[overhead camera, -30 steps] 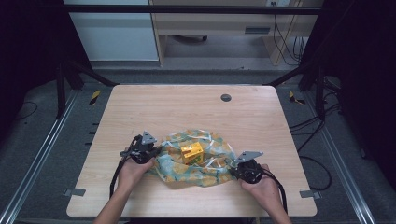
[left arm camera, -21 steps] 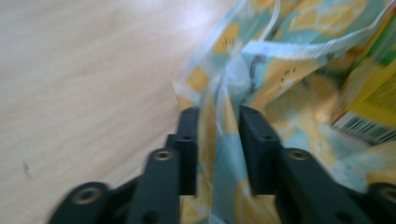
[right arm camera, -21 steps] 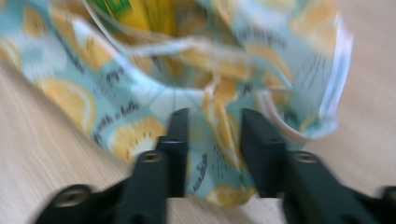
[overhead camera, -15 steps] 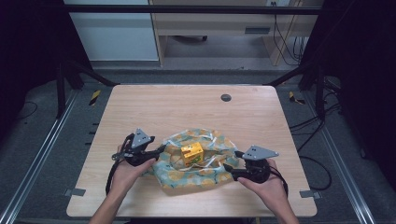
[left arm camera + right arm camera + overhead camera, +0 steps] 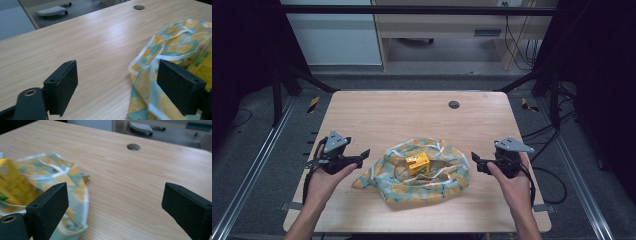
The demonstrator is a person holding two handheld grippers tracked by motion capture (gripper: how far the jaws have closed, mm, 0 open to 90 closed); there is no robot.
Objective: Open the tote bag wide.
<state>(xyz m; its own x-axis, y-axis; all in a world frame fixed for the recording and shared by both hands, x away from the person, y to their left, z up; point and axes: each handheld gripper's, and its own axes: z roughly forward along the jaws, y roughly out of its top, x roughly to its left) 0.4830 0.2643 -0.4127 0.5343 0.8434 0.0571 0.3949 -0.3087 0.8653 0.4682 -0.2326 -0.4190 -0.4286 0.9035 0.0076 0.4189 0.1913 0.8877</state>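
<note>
High view: wooden table (image 5: 402, 115) with a round cable hole (image 5: 454, 104) near its far edge. Crumpled lemon-print cloth (image 5: 422, 175) lying at the table's near middle, a yellow box (image 5: 417, 163) sitting in its folds. Left gripper (image 5: 362, 156) held just off the cloth's left edge, jaws spread, nothing between them, not touching the fabric. Right gripper (image 5: 475, 161) just beside the cloth's right edge, jaws likewise apart and empty. One hand (image 5: 324, 175) behind the left tool, the other hand (image 5: 512, 182) behind the right, forearms entering from the bottom.

Left gripper view: two black jaws standing wide apart, bare tabletop (image 5: 87, 50) between them. Cloth (image 5: 172, 45) rising on the right, its hem just beside the right jaw, partly behind it; contact hard to judge. Corner of the yellow box (image 5: 203, 68) peeking through at the far right. Cable hole (image 5: 138, 7) at the top.

Right gripper view: jaws wide apart again, plain wood (image 5: 125, 182) between. Cloth (image 5: 62, 177) bunched at the left, behind and beside the left jaw, slightly blurred. Yellow box (image 5: 12, 182) leaning within it at the left edge. Cable hole (image 5: 133, 146) farther off.
</note>
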